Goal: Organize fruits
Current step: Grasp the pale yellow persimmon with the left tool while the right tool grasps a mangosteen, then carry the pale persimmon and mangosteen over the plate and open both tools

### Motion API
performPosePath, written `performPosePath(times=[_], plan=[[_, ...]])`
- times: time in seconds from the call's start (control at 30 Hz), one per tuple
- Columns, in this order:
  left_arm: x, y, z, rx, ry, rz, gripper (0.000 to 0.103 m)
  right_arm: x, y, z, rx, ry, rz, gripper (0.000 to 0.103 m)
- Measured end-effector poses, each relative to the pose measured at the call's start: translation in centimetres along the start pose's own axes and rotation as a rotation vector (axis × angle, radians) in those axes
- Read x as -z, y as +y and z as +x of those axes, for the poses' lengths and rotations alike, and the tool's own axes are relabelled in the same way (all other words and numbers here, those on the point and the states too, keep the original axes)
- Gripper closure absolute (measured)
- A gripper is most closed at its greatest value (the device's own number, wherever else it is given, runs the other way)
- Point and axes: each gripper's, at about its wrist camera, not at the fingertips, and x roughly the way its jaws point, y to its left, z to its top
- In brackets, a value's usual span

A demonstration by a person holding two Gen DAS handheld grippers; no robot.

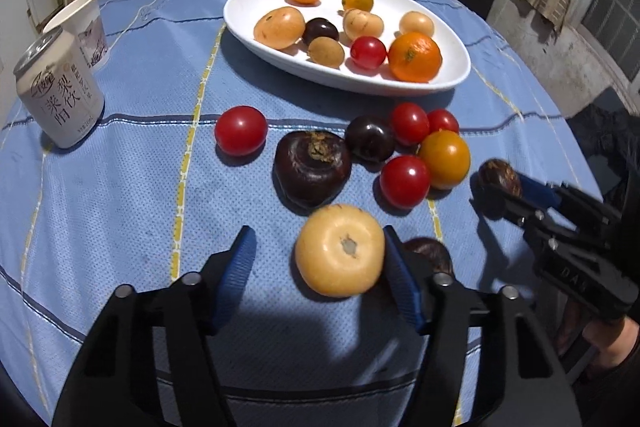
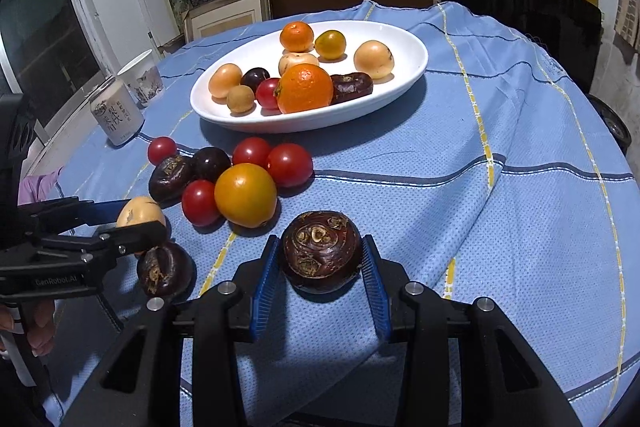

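Observation:
A white oval plate (image 1: 460, 75) (image 2: 416, 47) holds several fruits at the back of the blue cloth. Loose fruits lie in front of it: red tomatoes (image 1: 241, 131), a yellow tomato (image 1: 445, 159) (image 2: 245, 195) and a dark water chestnut (image 1: 312, 169). My left gripper (image 1: 320, 259) is open around a pale yellow fruit (image 1: 340, 250) (image 2: 141, 213), its right pad touching it. My right gripper (image 2: 322, 259) (image 1: 498, 187) is shut on a dark brown water chestnut (image 2: 322, 251) (image 1: 500, 177), resting on or just above the cloth.
A white drink can (image 1: 58, 91) (image 2: 116, 117) and a paper cup (image 1: 82, 27) (image 2: 142, 79) stand at the left. Another dark chestnut (image 2: 164, 269) (image 1: 428, 251) lies beside the left gripper. Shelves and boxes stand behind the table.

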Motion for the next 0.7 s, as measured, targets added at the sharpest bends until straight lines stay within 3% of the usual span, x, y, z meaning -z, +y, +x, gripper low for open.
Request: performPosePath(times=[0.2, 0.3, 0.7], plan=[[0.4, -0.1, -0.1, -0.013, -0.009, 0.01, 0.044, 0.1, 0.3, 0.2, 0.011, 0.008, -0.018, 0.061], [0.5, -0.3, -0.3, 0.015, -0.017, 0.013, 0.062, 0.1, 0.4, 0.1, 0.011, 0.007, -0.021, 0.061], [1.6, 1.5, -3.1, 0.054, -0.042, -0.029, 0.062, 0.1, -0.5, -0.6, 0.002, -0.011, 0.028, 0.061]])
